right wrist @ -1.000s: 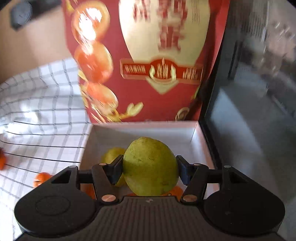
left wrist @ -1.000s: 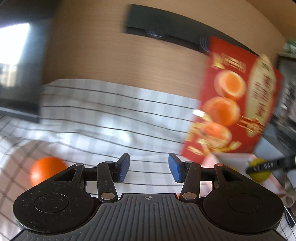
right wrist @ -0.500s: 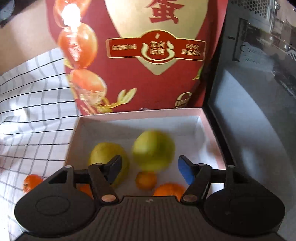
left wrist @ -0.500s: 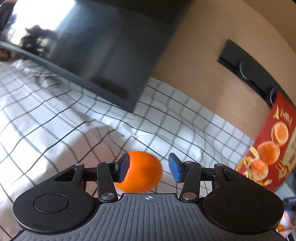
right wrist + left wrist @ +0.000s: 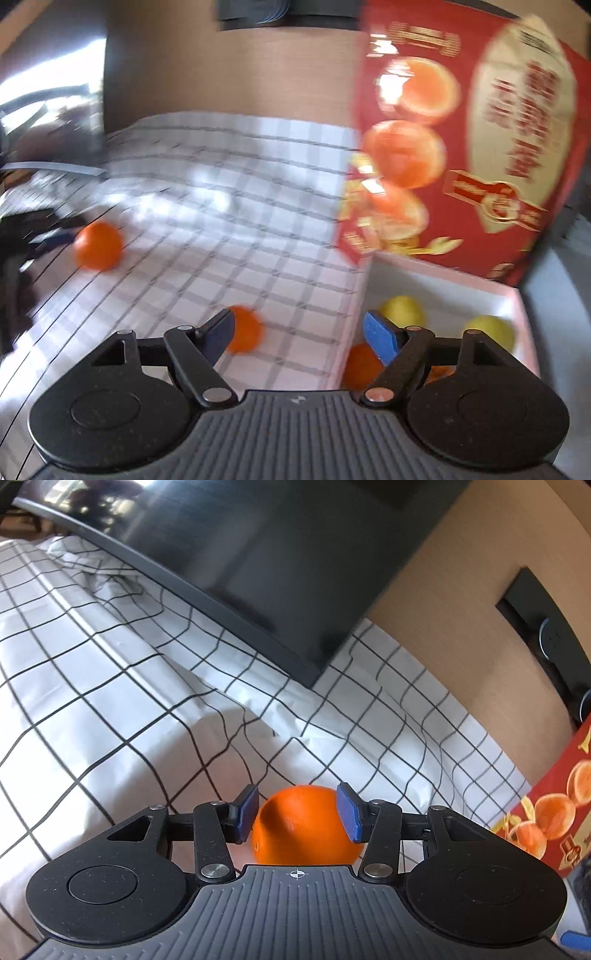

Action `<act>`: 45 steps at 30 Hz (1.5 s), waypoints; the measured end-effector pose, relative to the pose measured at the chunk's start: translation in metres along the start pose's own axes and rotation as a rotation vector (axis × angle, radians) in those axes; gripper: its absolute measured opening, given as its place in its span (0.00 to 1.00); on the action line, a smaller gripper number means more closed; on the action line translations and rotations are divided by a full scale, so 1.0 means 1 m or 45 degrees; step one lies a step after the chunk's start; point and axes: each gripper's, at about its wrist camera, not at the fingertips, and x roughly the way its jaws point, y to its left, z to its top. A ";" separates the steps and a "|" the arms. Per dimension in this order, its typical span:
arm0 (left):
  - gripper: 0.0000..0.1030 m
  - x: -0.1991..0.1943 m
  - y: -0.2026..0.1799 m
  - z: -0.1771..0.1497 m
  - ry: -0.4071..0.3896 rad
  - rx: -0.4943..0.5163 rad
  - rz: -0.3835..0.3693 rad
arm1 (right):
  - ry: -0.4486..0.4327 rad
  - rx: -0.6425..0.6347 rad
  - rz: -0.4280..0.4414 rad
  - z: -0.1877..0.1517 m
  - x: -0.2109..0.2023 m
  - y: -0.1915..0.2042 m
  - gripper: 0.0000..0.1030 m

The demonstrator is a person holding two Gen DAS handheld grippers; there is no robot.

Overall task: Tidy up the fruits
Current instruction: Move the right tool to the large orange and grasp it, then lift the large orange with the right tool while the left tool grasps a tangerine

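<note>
An orange [image 5: 306, 827] lies on the checked cloth between the blue pads of my left gripper [image 5: 300, 811], which is open with small gaps on both sides. My right gripper [image 5: 300, 334] is open and empty, above the cloth by the left wall of the white box [image 5: 443, 284]. In the box lie two yellow-green fruits [image 5: 402, 312] [image 5: 491, 330] and an orange [image 5: 360, 365]. A small orange [image 5: 245, 334] lies on the cloth just past the right gripper's left finger. The orange at my left gripper also shows far left in the right wrist view [image 5: 98, 245].
The box's red lid [image 5: 472, 140] stands upright behind it; it also shows in the left wrist view [image 5: 550, 812]. A dark monitor [image 5: 240, 565] stands on the cloth at the back. A wooden wall [image 5: 229, 74] is behind. A dark surface [image 5: 561, 280] lies right of the box.
My right gripper opened and dropped the yellow-green fruit into the box, then swung left over the cloth. My left gripper moved up to the orange, which now sits between its pads.
</note>
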 end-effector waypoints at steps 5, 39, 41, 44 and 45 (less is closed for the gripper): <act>0.51 -0.002 -0.007 -0.007 0.045 0.066 -0.069 | 0.014 -0.118 0.105 -0.022 -0.006 0.041 0.75; 0.50 -0.099 0.018 -0.070 -0.199 -0.093 -0.242 | 0.142 0.169 0.358 -0.004 0.122 0.137 0.68; 0.50 -0.097 0.017 -0.071 -0.189 -0.085 -0.237 | 0.126 0.091 0.340 -0.006 0.113 0.144 0.67; 0.50 -0.094 0.016 -0.071 -0.167 -0.079 -0.233 | 0.123 0.000 0.330 -0.013 0.101 0.145 0.67; 0.50 -0.094 0.016 -0.071 -0.163 -0.076 -0.232 | 0.120 -0.012 0.334 -0.016 0.097 0.142 0.67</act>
